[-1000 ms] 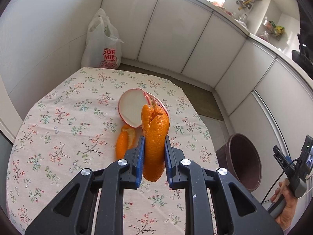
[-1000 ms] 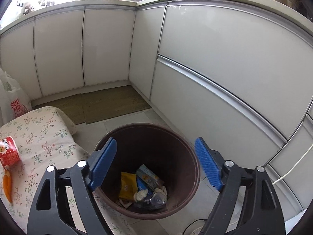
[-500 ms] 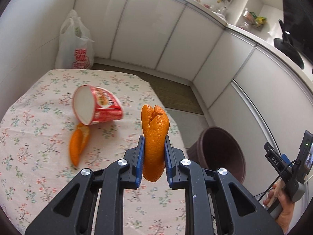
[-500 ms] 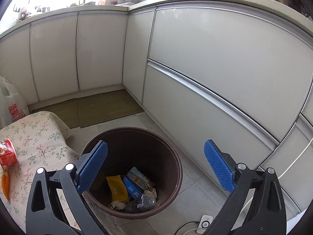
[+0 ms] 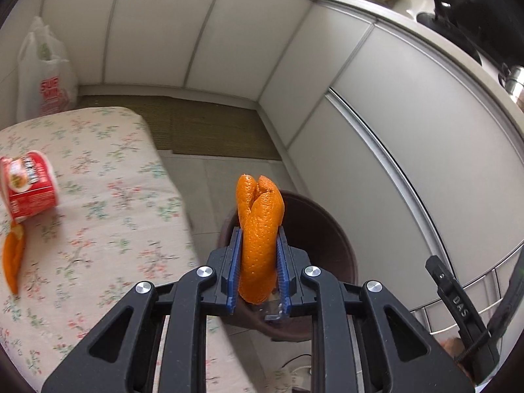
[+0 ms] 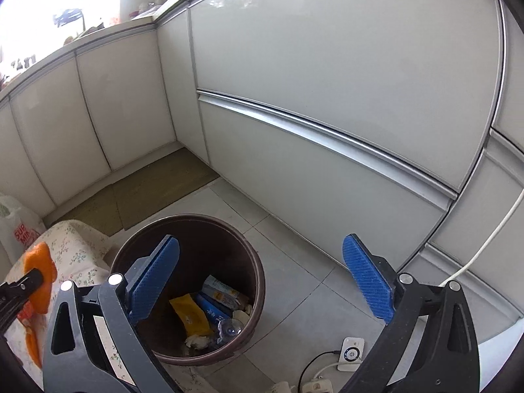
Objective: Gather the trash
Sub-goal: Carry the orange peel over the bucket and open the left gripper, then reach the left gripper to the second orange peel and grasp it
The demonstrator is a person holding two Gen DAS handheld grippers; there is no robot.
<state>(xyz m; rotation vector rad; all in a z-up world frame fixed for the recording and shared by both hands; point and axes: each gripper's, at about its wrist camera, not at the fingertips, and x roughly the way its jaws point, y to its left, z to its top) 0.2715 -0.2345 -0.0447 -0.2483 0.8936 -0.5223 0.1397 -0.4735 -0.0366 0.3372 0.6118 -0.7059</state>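
Left hand-held gripper (image 5: 256, 263) is clenched on the orange peel (image 5: 259, 229), held upright at frame centre, just in front of the brown bin (image 6: 196, 226) rim. Right hand-held gripper (image 6: 258, 281) is spread wide, nothing between its pads, over the bin. Judgement: bring the peel over the bin mouth before letting go, clear of the rim. Cup (image 5: 28, 185) and a second peel (image 5: 13, 258) remain on the bench (image 5: 108, 213), left of frame.

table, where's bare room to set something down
The flowered table is bare from the red cup and loose peel at its left edge across to its bin-side edge, and toward the bag. The bin bottom is crowded with wrappers.
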